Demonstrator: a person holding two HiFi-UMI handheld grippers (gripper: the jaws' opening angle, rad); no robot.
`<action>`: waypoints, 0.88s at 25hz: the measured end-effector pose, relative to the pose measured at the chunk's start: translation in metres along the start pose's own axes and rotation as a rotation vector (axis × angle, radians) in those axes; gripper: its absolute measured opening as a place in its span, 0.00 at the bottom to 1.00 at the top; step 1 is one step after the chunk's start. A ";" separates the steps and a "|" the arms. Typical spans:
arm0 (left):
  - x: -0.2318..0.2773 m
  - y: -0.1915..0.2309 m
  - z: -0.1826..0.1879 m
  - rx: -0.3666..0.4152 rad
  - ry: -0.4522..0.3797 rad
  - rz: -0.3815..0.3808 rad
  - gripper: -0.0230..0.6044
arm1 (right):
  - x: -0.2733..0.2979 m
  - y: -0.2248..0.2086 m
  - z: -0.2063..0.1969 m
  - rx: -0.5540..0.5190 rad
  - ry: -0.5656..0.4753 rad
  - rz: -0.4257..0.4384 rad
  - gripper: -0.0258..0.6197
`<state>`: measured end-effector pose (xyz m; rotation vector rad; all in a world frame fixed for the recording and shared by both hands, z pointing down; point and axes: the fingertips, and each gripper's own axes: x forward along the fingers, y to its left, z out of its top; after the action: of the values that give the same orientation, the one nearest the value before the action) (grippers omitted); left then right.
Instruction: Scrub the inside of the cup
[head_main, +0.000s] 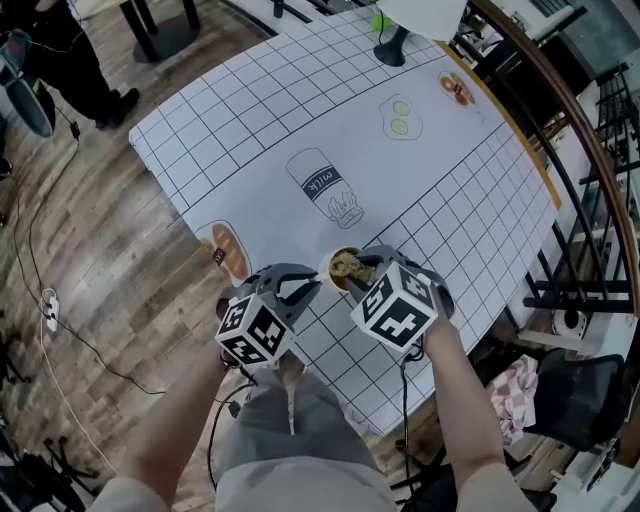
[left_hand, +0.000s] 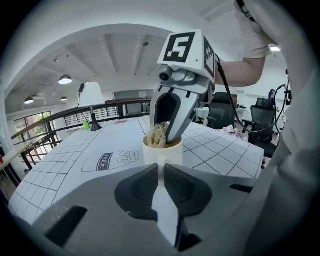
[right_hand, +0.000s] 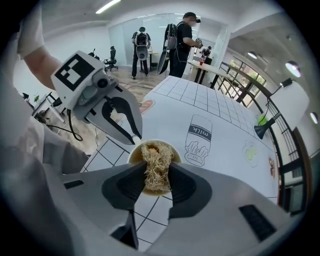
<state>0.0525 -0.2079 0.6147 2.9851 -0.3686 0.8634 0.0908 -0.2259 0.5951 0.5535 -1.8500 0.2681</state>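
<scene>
**A:** How does the right gripper (right_hand: 156, 172) stand?

**B:** Its jaws are pressed onto a tan, stringy fibre scrubber (right_hand: 156, 162) and pinch it from both sides. The far end of the tuft hangs into the cup.

**A:** And the left gripper (left_hand: 161, 170)?

**B:** Its jaws are nearly together. They nip a white part on the near side of the small, round, cream-white cup (left_hand: 162, 154). Whether that part is the rim or a handle, I cannot tell.

**A:** Where is the cup?

**B:** It stands upright on the white, black-gridded table sheet (head_main: 450, 220), near the edge closest to the person and between the two grippers. Its inner wall looks brownish.

**A:** Can you see the bottom?

**B:** No. The scrubber and the right jaws cover most of the mouth.

**A:** What lies around it?

**B:** A printed milk bottle drawing (head_main: 322, 185) lies just beyond the cup. A printed bread drawing (head_main: 228, 250) lies to its left at the sheet's edge. Both are apart from the cup. Far across the table stands a lamp with a dark foot (head_main: 390, 48). A dark metal railing (head_main: 565, 170) runs along the right side, with a wooden plank floor (head_main: 100, 250) on the left. People (right_hand: 182, 35) stand well away in the background.
</scene>
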 end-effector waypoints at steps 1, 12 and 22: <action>0.000 -0.001 -0.002 0.002 0.000 -0.001 0.11 | 0.005 0.002 -0.001 0.009 -0.013 0.008 0.23; -0.004 -0.007 -0.008 0.093 0.009 -0.011 0.11 | -0.032 0.033 -0.003 -0.199 -0.133 0.291 0.23; -0.004 -0.025 0.002 0.051 -0.019 -0.048 0.11 | 0.003 0.027 -0.020 -0.064 0.077 0.123 0.23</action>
<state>0.0562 -0.1827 0.6120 3.0368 -0.2786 0.8541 0.0937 -0.1943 0.6072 0.3808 -1.8144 0.3073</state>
